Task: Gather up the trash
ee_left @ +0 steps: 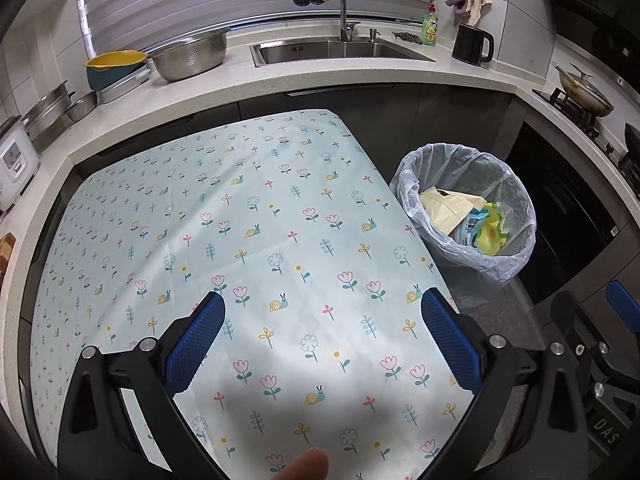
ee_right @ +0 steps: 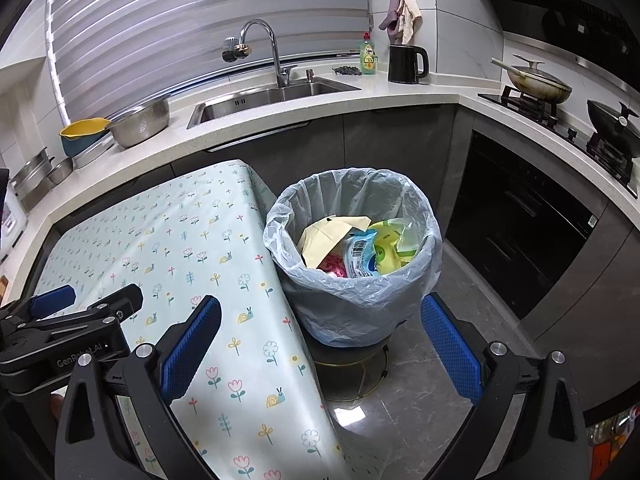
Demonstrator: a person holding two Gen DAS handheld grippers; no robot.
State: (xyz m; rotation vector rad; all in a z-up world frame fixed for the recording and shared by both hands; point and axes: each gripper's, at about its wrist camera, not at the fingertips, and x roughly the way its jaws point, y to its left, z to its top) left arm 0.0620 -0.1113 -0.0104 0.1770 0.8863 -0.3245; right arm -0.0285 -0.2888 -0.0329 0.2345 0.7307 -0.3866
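Note:
A bin lined with a pale plastic bag (ee_right: 352,280) stands on a low stool to the right of the table; it also shows in the left wrist view (ee_left: 504,256). Inside lie a cream paper bag (ee_right: 320,236), a blue-and-white wrapper (ee_right: 360,258), a yellow-green packet (ee_right: 390,254) and something pink. The table with the flower-print cloth (ee_left: 248,240) carries no trash. My left gripper (ee_left: 322,308) is open and empty above the cloth. My right gripper (ee_right: 320,312) is open and empty, in front of the bin at the table's right edge.
An L-shaped counter runs behind, with a sink (ee_right: 272,98), steel colander (ee_right: 140,122), yellow bowl (ee_right: 82,130), black kettle (ee_right: 406,64) and soap bottle (ee_right: 368,56). A stove with pans (ee_right: 540,82) is at right, an oven (ee_right: 516,236) below. The left gripper's body (ee_right: 60,328) shows at lower left.

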